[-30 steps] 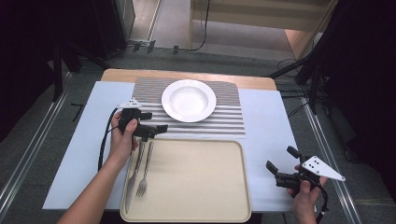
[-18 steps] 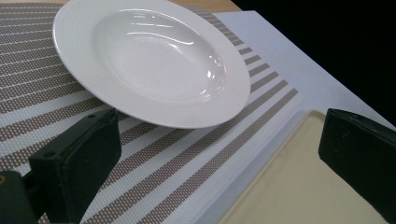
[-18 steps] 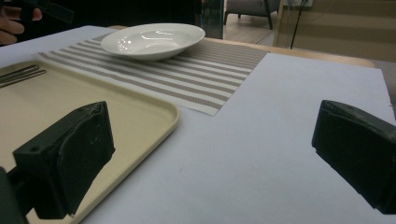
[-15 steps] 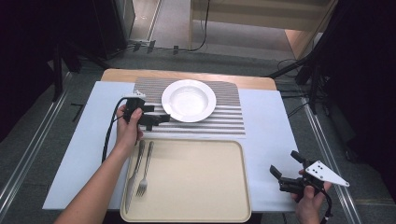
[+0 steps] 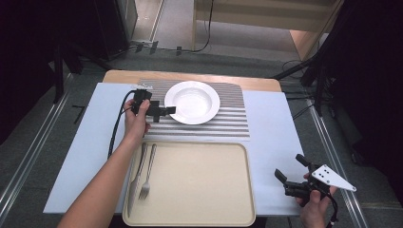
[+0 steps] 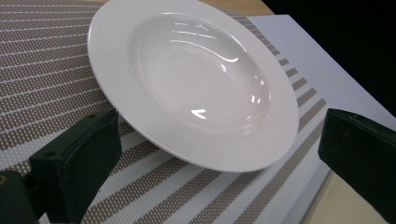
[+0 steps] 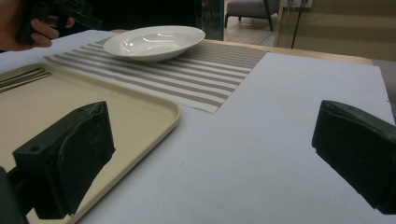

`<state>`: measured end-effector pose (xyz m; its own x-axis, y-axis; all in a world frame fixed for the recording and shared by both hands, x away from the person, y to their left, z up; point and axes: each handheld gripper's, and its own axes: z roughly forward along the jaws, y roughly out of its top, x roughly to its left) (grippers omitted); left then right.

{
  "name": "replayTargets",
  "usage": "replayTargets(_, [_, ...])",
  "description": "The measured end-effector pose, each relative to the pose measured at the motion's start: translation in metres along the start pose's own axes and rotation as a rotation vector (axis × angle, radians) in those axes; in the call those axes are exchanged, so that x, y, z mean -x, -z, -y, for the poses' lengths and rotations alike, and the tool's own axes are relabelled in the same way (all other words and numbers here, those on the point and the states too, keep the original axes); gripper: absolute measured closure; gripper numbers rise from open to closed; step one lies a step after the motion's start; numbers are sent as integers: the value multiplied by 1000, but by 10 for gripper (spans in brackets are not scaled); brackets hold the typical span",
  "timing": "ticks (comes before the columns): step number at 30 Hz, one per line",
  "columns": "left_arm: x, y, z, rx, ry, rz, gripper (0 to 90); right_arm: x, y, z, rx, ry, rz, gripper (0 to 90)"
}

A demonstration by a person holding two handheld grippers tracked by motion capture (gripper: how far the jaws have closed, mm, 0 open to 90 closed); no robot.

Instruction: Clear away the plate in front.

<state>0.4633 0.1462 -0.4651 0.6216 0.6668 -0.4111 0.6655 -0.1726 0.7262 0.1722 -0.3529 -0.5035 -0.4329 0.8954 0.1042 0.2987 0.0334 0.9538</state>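
Observation:
A white deep plate (image 5: 192,102) rests on a brown-striped placemat (image 5: 228,121) at the back of the table. My left gripper (image 5: 164,114) is at the plate's left rim, open and pointing at it. In the left gripper view the plate (image 6: 196,88) lies just ahead of the left gripper (image 6: 219,126), its near rim between the wide-apart jaws. My right gripper (image 5: 290,167) hovers open over the white table cover at the front right, nothing between its jaws. The right gripper view has the right gripper (image 7: 212,116) above bare cover and the plate (image 7: 154,42) far off.
A beige tray (image 5: 199,190) lies at the front centre, with a knife (image 5: 134,178) and a fork (image 5: 147,173) side by side at its left end. The tray's corner (image 7: 159,112) is left of my right gripper. The table's right edge (image 5: 304,156) is near.
The left gripper has moved away from the tray and up to the plate's left rim. The right gripper has drifted slightly toward the front right corner.

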Motion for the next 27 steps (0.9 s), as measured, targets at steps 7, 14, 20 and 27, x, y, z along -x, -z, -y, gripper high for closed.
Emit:
replayTargets(7, [-12,-20,-6,-14,61,-6,0,0,-1,0,0,-5,-5,0])
replayTargets(14, [-17,-36,-7,-35,90,-35,0,2,-2,1,-1,-7,-10,0])
replayTargets(20, [-23,-42,-5,-36,154,-36,139,2,-2,1,-2,-10,-12,0])
replayTargets(27, [-23,-51,-7,-67,204,-1,141,2,-4,2,-6,-10,-16,0])
